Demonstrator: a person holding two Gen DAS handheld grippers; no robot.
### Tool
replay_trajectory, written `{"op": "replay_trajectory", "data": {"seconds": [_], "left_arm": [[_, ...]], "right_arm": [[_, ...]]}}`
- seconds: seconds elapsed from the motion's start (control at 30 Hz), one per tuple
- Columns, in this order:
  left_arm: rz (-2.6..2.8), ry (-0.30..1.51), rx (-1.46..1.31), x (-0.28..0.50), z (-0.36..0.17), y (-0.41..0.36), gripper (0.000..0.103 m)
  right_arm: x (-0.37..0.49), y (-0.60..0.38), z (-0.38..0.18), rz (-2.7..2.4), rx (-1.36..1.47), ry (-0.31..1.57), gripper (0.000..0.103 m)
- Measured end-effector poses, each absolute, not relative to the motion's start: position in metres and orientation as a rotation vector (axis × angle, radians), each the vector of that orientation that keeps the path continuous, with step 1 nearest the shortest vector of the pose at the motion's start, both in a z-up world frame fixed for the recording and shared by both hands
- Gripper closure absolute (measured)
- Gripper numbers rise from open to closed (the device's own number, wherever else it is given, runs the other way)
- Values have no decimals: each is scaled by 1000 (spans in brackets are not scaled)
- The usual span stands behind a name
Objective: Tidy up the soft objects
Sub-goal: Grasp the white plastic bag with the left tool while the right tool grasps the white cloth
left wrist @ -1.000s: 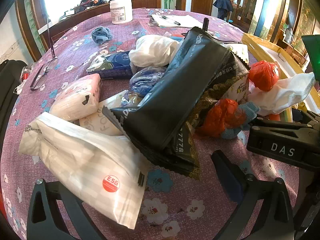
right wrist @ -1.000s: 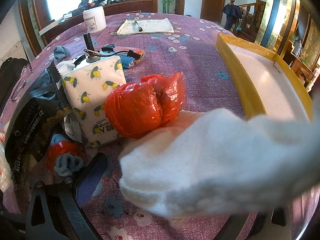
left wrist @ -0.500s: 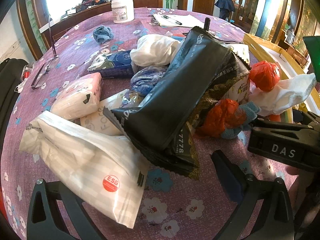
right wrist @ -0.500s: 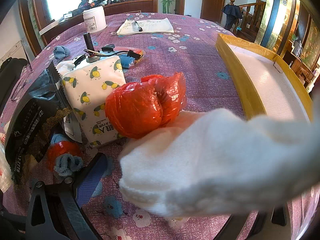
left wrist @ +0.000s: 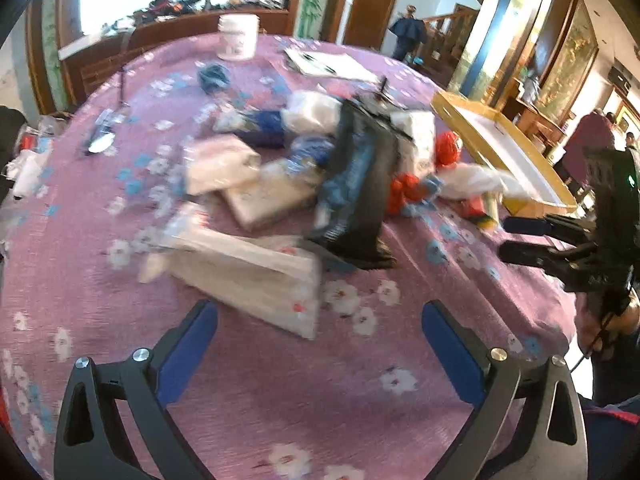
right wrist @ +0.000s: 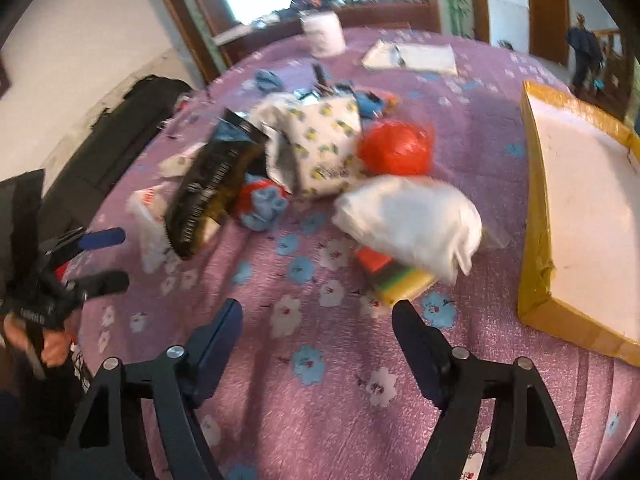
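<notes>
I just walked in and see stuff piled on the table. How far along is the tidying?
Barely begun, it seems. Done: nothing visible; the yellow-edged tray looks bare. In hand: nothing; the right gripper, jaws closing, and the left gripper hold nothing between their fingers. Left: the white bundle, red bag, black pouch and other packs lie heaped on the tablecloth.

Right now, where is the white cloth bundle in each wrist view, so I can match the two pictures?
Left wrist view: the white cloth bundle lies right of centre, between the red bag and the tray.
Right wrist view: the white cloth bundle lies at centre, partly on a striped sponge.
Shared landmark: the yellow-rimmed tray, to the right of the bundle in both.
</notes>
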State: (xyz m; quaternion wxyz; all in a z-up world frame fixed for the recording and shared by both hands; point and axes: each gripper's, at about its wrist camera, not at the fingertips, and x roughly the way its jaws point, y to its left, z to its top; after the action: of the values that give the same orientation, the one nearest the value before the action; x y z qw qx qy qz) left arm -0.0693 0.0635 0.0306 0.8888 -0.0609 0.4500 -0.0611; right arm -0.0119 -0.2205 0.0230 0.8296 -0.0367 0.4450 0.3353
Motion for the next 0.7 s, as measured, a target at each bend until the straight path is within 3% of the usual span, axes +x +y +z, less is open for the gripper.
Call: {"op": "replay_trajectory", "data": {"seconds": [0.27,0.3,0.33,0.37,0.5,0.7], "left_arm": [[-28,987,-424,-40,13,103,1],[-26,988,-462,-35,9,104,5],[-6,993,-481,-30,6,104,21],[21,1000,-487,-24,4,102,29],[103,984,-397,-9,4,92,52],[64,969,-344,-21,11,88,64]], "right_arm": [[-15,-221,31,746,-25,885,23],[-15,-223,30,743,-16,887,23],[-14,-226,30,736,-10,888,23],[-15,-229,30,733,-4,890,23],[-14,-238,35,716,7,879,23],[-3,-247,47,665,-23,849,23]]}}
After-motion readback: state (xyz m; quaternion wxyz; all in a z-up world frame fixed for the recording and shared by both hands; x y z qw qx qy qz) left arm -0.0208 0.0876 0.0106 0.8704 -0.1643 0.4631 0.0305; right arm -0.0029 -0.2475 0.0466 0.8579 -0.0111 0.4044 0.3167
